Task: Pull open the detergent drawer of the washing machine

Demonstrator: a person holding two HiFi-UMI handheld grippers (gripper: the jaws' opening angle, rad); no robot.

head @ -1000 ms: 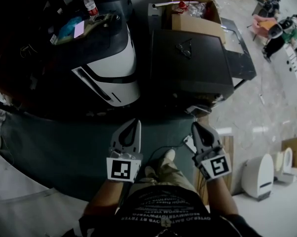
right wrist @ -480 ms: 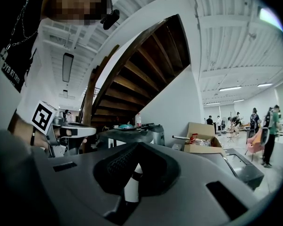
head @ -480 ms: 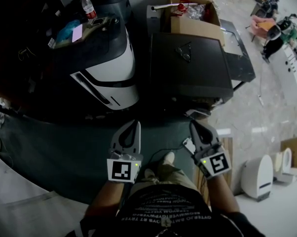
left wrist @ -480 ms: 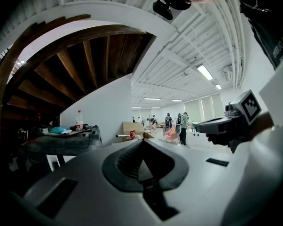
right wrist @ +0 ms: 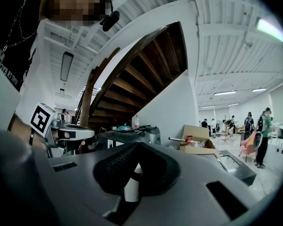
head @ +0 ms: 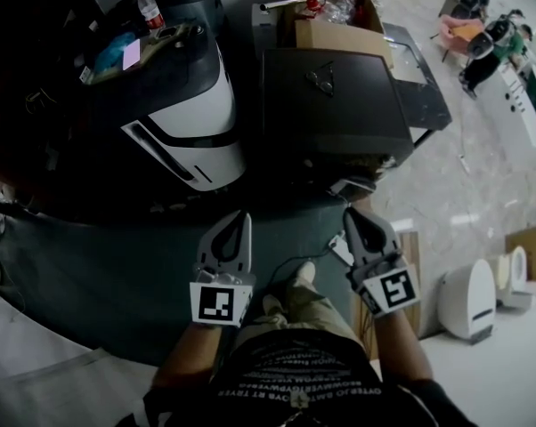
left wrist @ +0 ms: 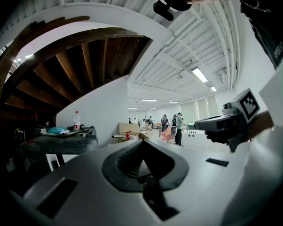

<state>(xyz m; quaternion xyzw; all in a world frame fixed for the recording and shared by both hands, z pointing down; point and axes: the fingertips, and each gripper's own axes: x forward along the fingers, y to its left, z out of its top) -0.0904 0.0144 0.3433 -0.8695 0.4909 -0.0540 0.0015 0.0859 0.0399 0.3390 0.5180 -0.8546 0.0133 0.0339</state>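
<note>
My right gripper [head: 351,216] and left gripper [head: 243,217] are both closed on nothing; the washer [head: 335,105] lies ahead, nearer the right.

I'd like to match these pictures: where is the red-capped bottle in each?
Head view: bottle, upper left.
Left gripper view: bottle, left of centre, mid height.
Right gripper view: bottle, near centre.
Shared landmark: the cardboard box, right of the bottle everywhere.

Open mat [head: 108,265] ahead; white machine [head: 192,118] and black machine [head: 335,105] block its far edge
</note>
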